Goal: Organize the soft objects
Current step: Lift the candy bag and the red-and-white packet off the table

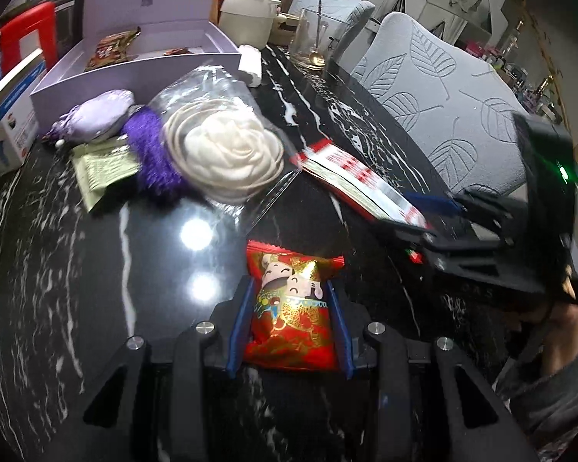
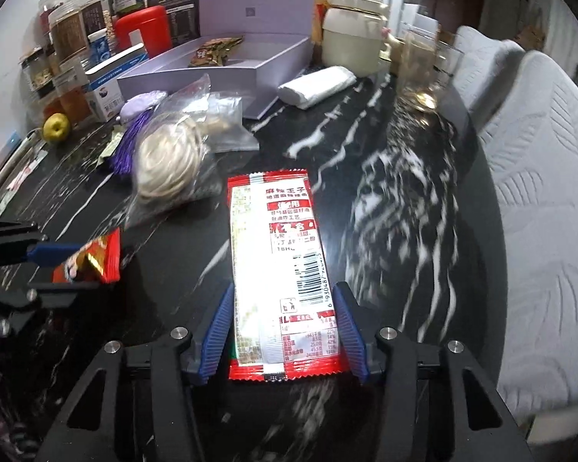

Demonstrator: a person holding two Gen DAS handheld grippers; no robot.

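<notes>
Cream kettle point(image 2: 352, 34), glass point(image 1: 314, 38), apple point(image 2: 56, 128)

- My left tongs point(image 1: 291, 313), blue-padded, carry a red-and-gold cartoon snack pouch point(image 1: 292, 315).
- Glossy black tabletop point(image 2: 385, 208), white-veined.
- Red-bordered white long flat packet point(image 2: 281, 269), barcode printed.

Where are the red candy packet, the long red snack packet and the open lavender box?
red candy packet point(image 1: 291, 308): left wrist view, on its printed front, between the blue pads.
long red snack packet point(image 2: 281, 269): right wrist view, on its white back panel.
open lavender box point(image 1: 135, 73): left wrist view, on its front wall.
</notes>
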